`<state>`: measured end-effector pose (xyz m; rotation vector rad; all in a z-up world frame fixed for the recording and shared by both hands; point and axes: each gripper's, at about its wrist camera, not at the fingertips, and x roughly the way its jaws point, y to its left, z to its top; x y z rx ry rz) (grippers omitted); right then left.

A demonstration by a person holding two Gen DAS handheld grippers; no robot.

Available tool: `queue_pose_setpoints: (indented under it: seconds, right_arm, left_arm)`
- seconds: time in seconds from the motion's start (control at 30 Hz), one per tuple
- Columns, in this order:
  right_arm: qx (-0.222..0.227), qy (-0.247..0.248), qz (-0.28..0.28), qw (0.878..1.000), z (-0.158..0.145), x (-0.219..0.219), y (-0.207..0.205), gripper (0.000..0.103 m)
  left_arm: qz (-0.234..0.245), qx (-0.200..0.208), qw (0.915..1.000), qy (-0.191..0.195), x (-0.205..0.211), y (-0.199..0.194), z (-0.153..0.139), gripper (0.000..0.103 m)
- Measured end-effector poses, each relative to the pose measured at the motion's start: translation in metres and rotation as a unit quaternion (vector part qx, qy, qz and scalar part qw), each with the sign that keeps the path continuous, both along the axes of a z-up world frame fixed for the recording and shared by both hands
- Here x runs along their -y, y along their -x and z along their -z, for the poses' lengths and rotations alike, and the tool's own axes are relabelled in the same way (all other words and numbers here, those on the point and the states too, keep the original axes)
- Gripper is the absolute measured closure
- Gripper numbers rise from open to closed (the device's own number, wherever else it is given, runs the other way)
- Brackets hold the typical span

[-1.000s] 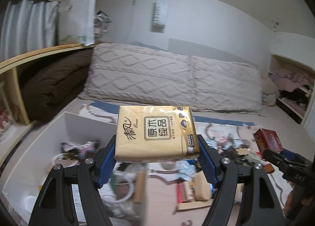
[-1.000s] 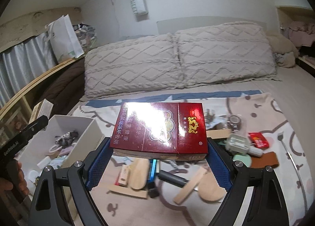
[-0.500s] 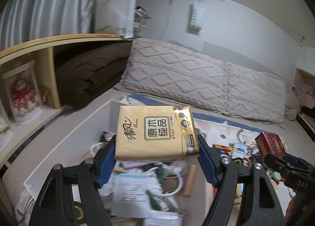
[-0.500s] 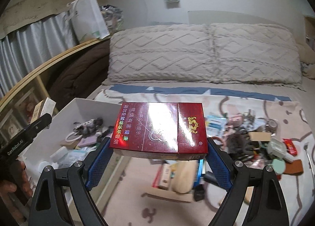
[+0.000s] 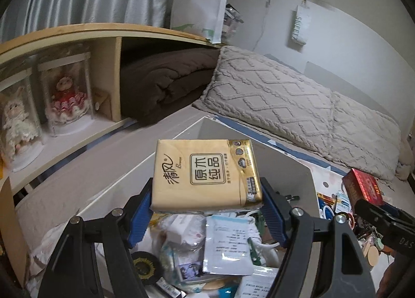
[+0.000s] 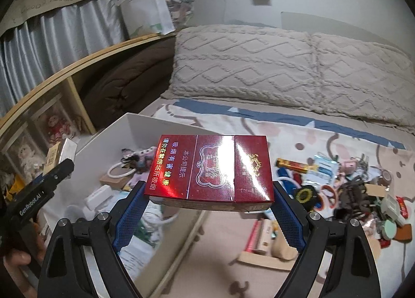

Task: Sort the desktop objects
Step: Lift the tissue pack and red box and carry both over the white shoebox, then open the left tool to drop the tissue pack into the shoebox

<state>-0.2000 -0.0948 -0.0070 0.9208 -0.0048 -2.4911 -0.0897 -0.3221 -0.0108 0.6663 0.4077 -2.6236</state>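
Left claw [image 5: 207, 209] clamped on the yellow tissue pack [image 5: 206, 173], held above the white bin [image 5: 285, 168] full of odds and ends; right claw [image 6: 208, 205] clamped on the red cigarette carton [image 6: 210, 169], over the bin's [image 6: 103, 139] near edge, loose clutter [image 6: 337, 189] spread on the bed to the right.

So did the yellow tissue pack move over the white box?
Yes. The tissue pack was carried leftward toward the shelf, from over the white box's right wall to above its inside.
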Motion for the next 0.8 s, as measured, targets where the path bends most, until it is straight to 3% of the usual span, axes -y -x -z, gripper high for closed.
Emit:
queue_pose_setpoints:
  seconds: [0.1,0.33,0.8]
  right_arm:
    - [0.008,0.009,-0.014,1.0,0.001,0.015,-0.002,0.012]
    - [0.02,0.005,-0.043,0.999,0.008,0.047,-0.006,0.012]
    - [0.022,-0.003,-0.056,0.998,0.009,0.073,-0.013,0.012]
  left_arm:
    - [0.002,-0.006,0.9998,-0.019,0.007,-0.006,0.001,0.028]
    - [-0.025,0.02,0.9995,0.0,0.015,-0.022,0.009,0.028]
    - [0.008,0.069,0.9976,0.004,0.011,-0.023,0.029,0.028]
